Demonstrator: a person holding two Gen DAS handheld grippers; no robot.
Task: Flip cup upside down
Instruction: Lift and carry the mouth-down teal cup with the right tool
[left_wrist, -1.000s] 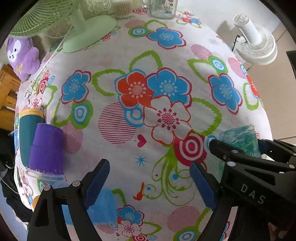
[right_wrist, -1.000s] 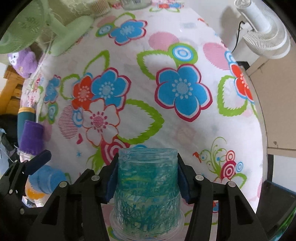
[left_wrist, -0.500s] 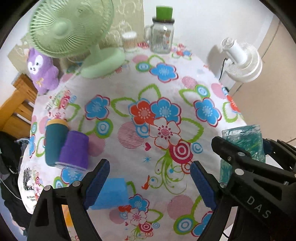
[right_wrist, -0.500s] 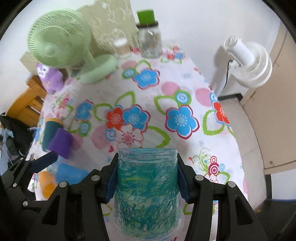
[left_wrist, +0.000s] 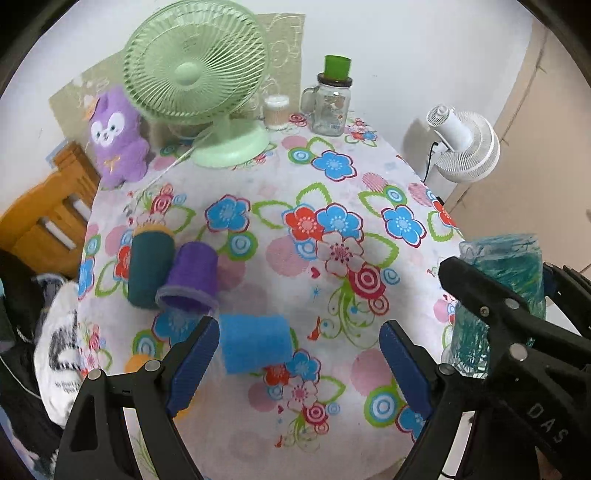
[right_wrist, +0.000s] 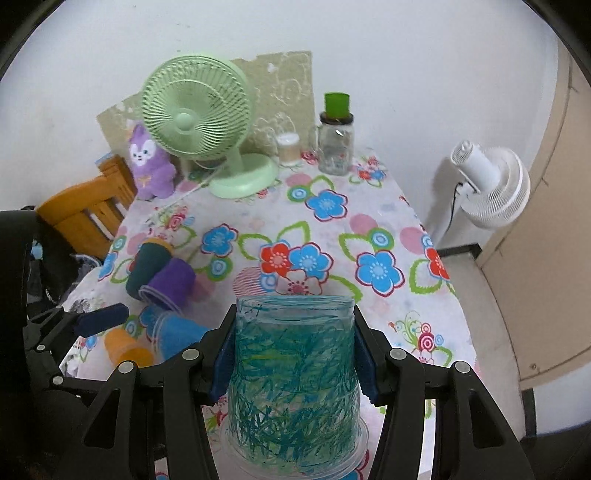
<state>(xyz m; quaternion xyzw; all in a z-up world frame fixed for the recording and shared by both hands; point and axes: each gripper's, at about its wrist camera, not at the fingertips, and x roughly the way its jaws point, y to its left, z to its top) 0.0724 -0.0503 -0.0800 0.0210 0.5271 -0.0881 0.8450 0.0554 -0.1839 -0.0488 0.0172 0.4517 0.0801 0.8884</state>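
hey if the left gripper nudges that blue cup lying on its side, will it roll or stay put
The blue cup lies on its side on the tablecloth, so it probably rolls, curving because it tapers. It looks like thin, light plastic, so a nudge from the open left gripper may send it skidding.

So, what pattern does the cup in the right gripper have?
Clear cup covered in teal scribbles, seen best in the right wrist view.

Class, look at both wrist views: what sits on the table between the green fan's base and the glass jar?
A small white-lidded container sits between the fan's base and jar; both views show it.
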